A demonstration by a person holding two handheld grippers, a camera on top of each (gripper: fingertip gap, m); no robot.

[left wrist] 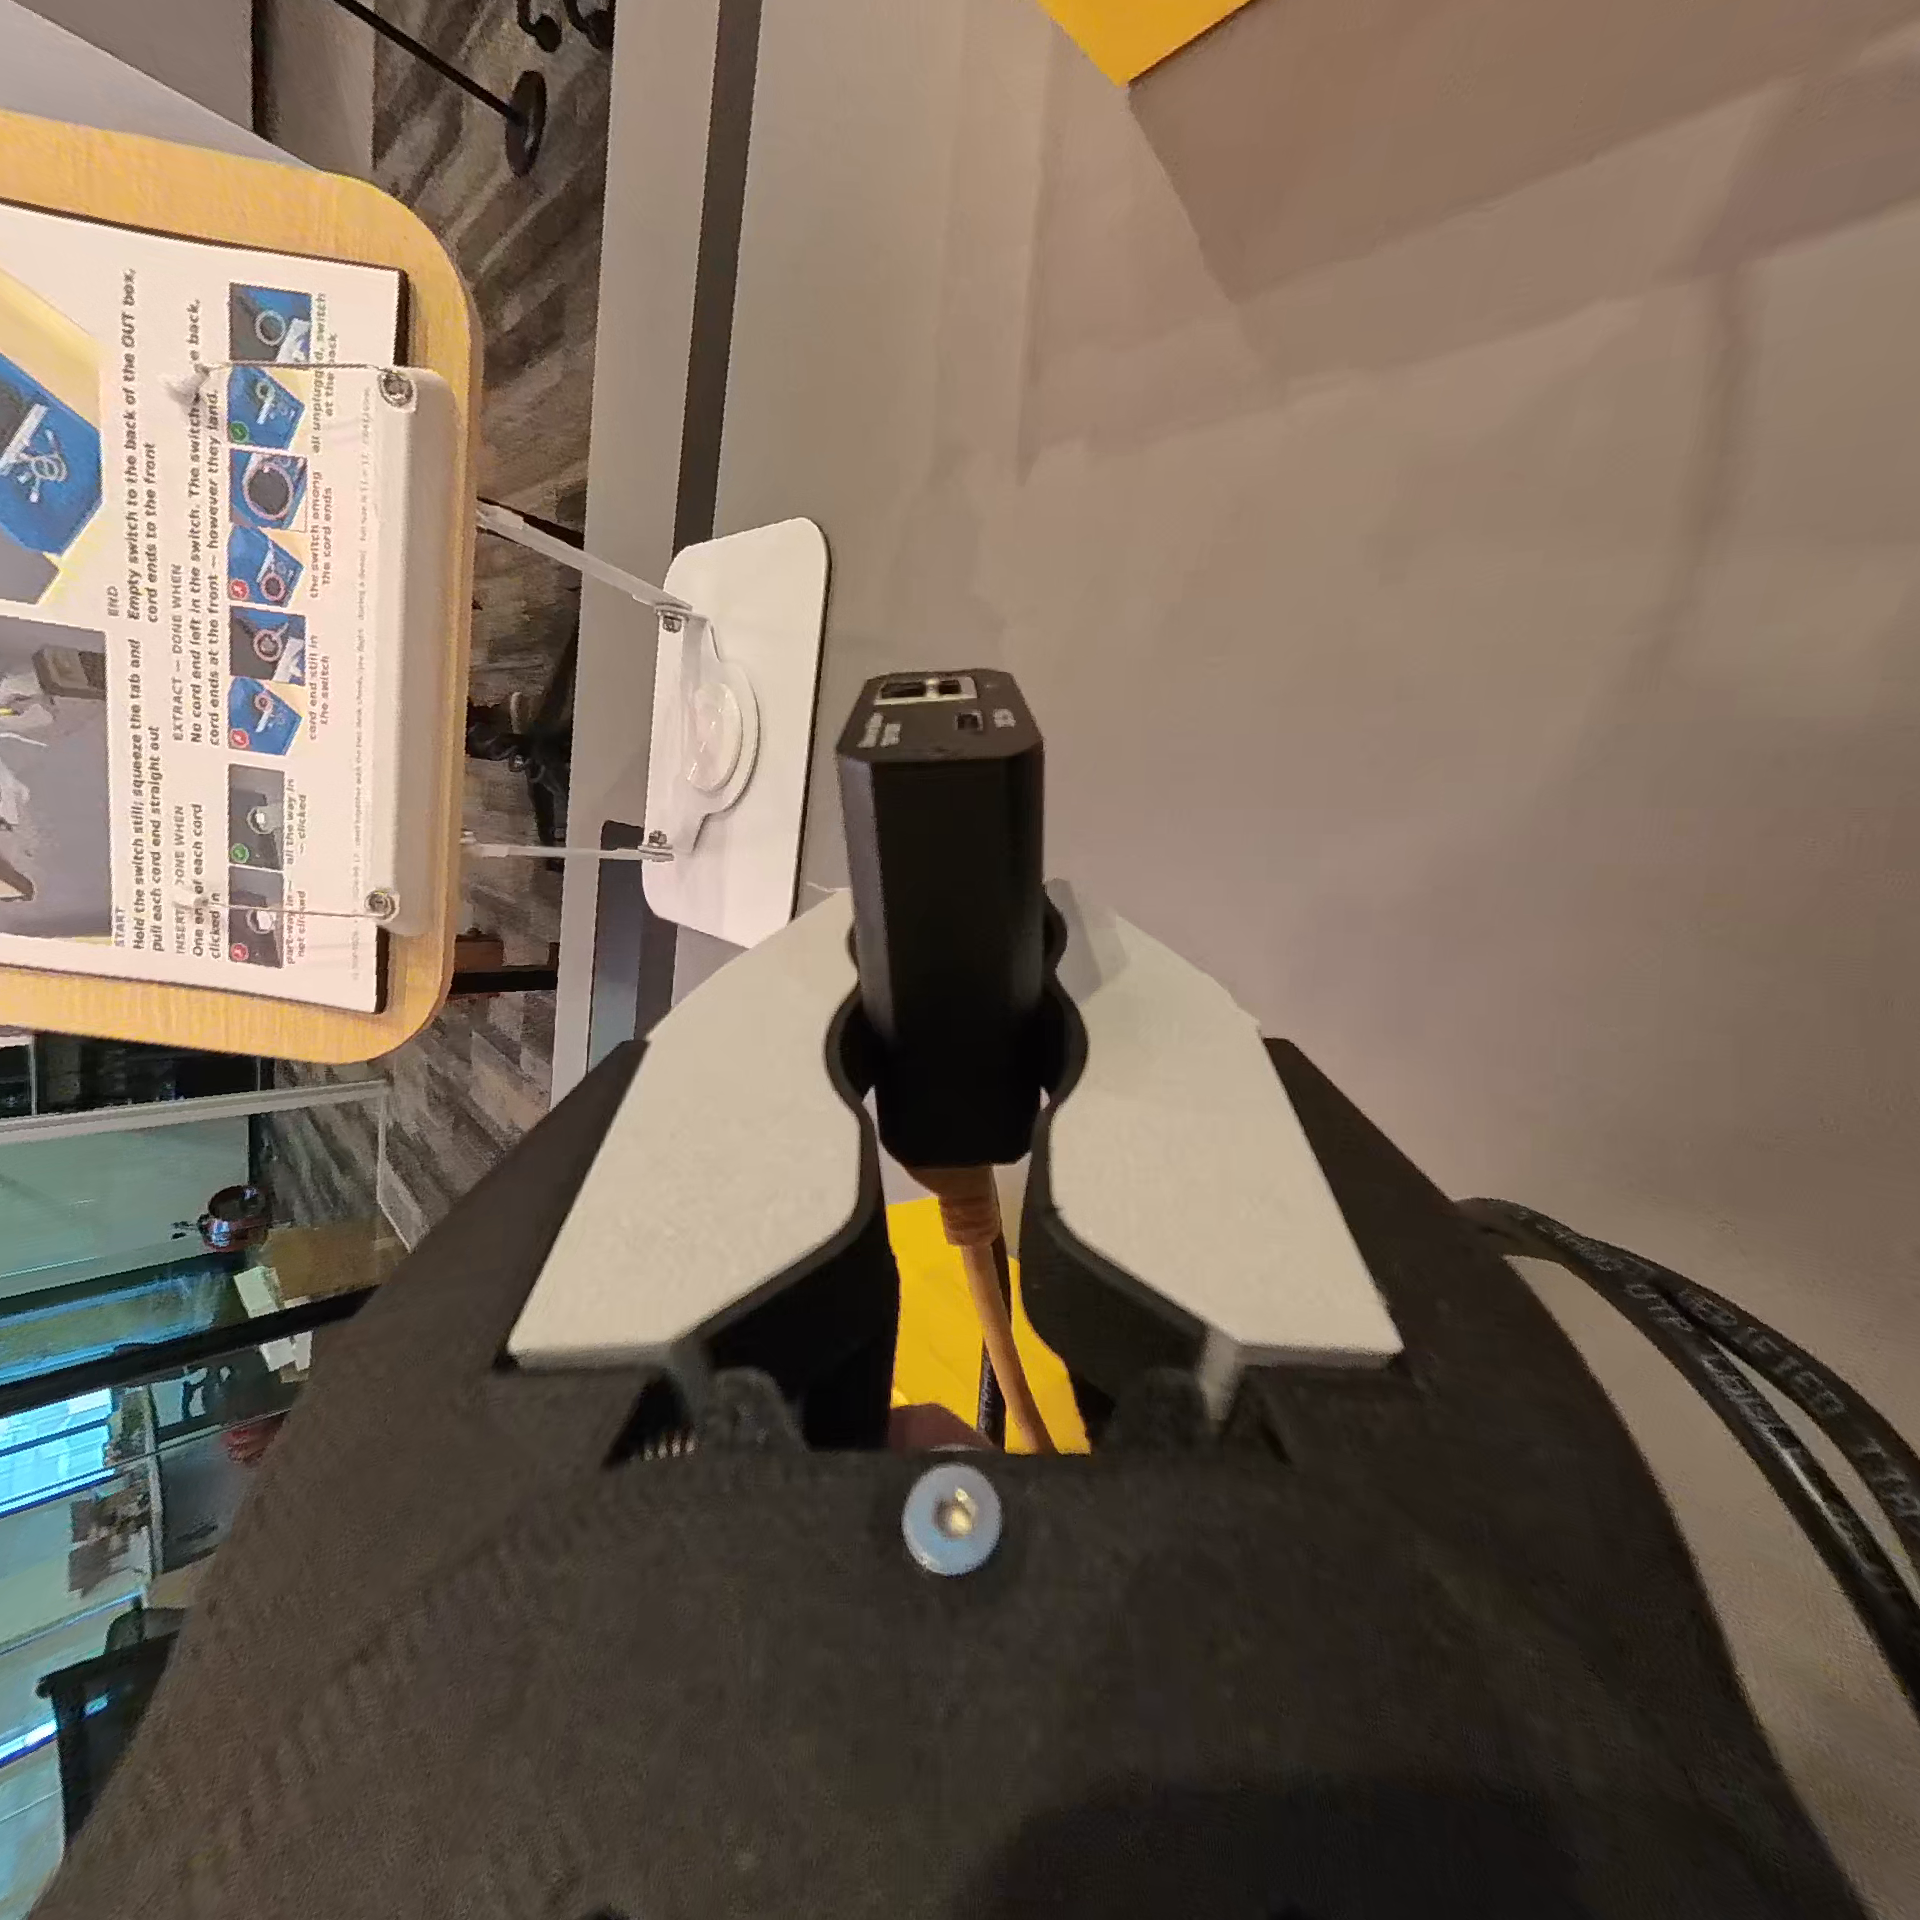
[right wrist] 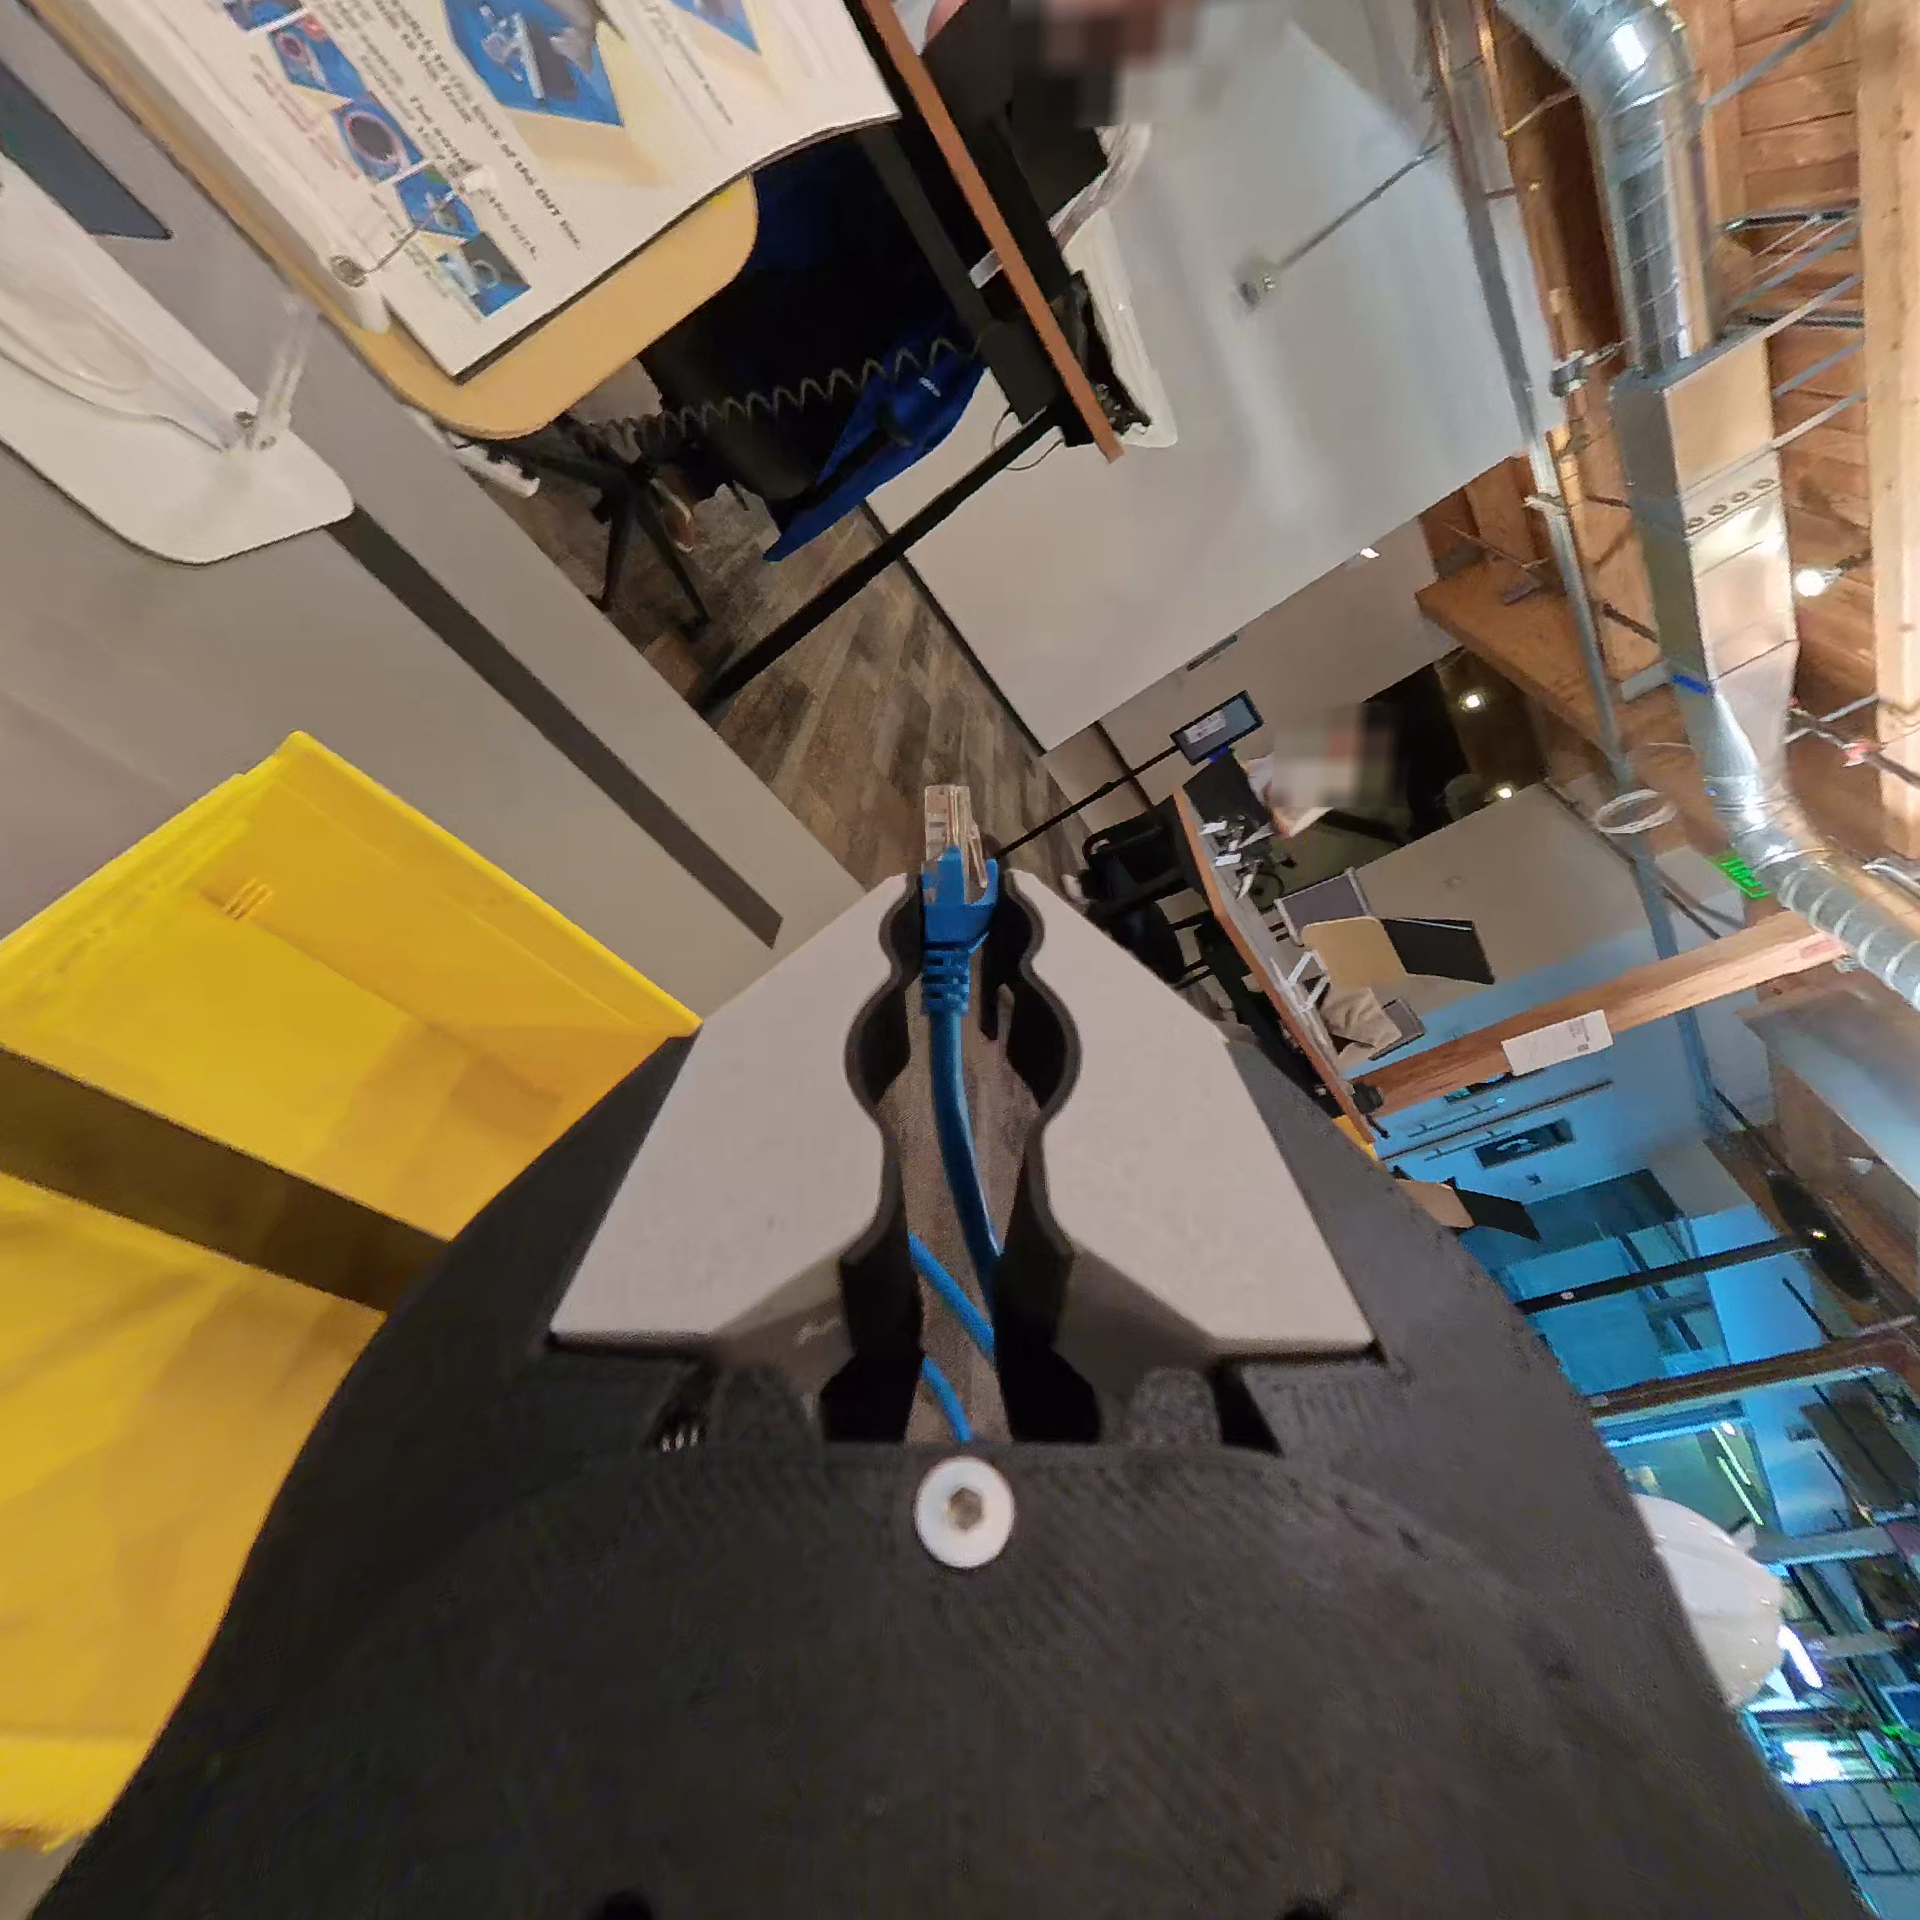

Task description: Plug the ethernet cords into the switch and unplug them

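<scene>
My left gripper [left wrist: 951, 935] is shut on a black switch [left wrist: 940, 894], which sticks out forward between the fingers with open ports on its far end. A tan ethernet cord [left wrist: 987, 1288] runs from the switch's near end back between the fingers. A black cord [left wrist: 1766, 1382] loops at the right. My right gripper [right wrist: 961, 894] is shut on a blue ethernet cord [right wrist: 951, 1101] just behind its clear plug [right wrist: 951, 836], which points forward past the fingertips. The blue cord trails back between the fingers. The switch is not in the right wrist view.
A yellow bin [right wrist: 239, 1039] sits to the left in the right wrist view, and a yellow patch shows under the left gripper. An instruction sheet on a wooden board [left wrist: 208, 623] stands on a white stand [left wrist: 738, 717]. The grey table [left wrist: 1351, 623] lies behind. The left gripper's tips are roughly 45 cm from the right gripper's.
</scene>
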